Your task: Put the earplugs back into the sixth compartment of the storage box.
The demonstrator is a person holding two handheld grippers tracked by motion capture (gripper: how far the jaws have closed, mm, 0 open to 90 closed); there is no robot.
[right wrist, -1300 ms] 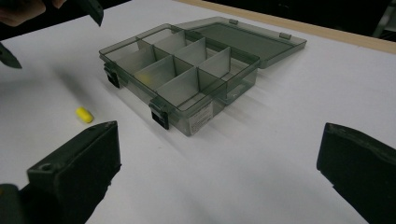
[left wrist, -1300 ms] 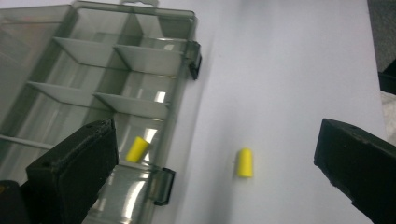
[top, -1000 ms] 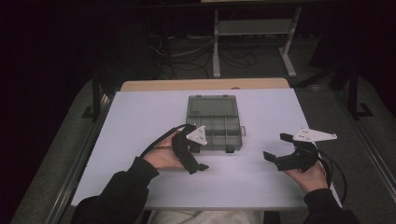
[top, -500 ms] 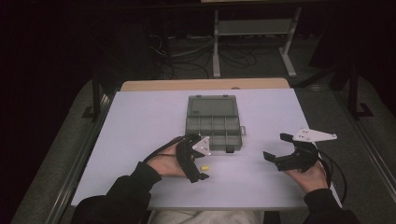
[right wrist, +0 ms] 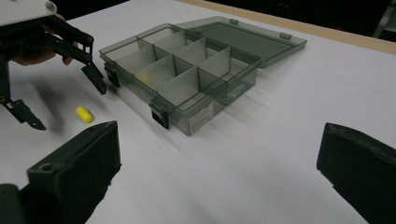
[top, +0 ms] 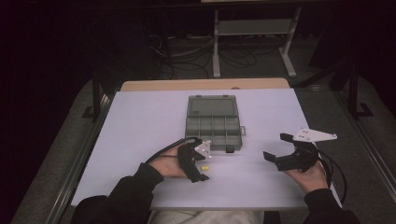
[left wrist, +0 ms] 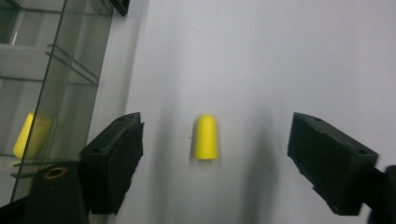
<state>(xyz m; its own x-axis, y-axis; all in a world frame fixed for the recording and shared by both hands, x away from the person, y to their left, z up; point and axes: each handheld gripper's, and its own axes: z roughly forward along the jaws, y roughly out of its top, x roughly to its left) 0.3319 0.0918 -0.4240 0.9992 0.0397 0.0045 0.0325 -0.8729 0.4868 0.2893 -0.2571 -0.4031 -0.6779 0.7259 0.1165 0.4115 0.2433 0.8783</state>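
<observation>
A person seated at a white table (top: pixel 140 140) works a handheld gripper in each hand beside an open, grey divided box (top: pixel 214 125). The left gripper (top: pixel 200 167) points down over a small yellow plug (left wrist: pixel 206 136) that lies on the bare tabletop just in front of the box. The gripper's own camera looks straight down on it: the plug sits between the two black jaws, which have just been closing but still stand apart from it on both sides, gripping nothing. From the high view the plug (top: pixel 203 167) is a yellow speck between the jaw tips, close to the box's near edge. A second yellow plug (left wrist: pixel 31 135) rests inside a front compartment of the box, seen through its clear wall.

The right gripper (top: pixel 279 148) is held well off to the right of the box, its jaws spread wide and empty above the table. Its camera takes in the box (right wrist: pixel 187 70) with the lid folded flat behind it, the loose plug (right wrist: pixel 84 114) and the left gripper (right wrist: pixel 65 100) over it.
</observation>
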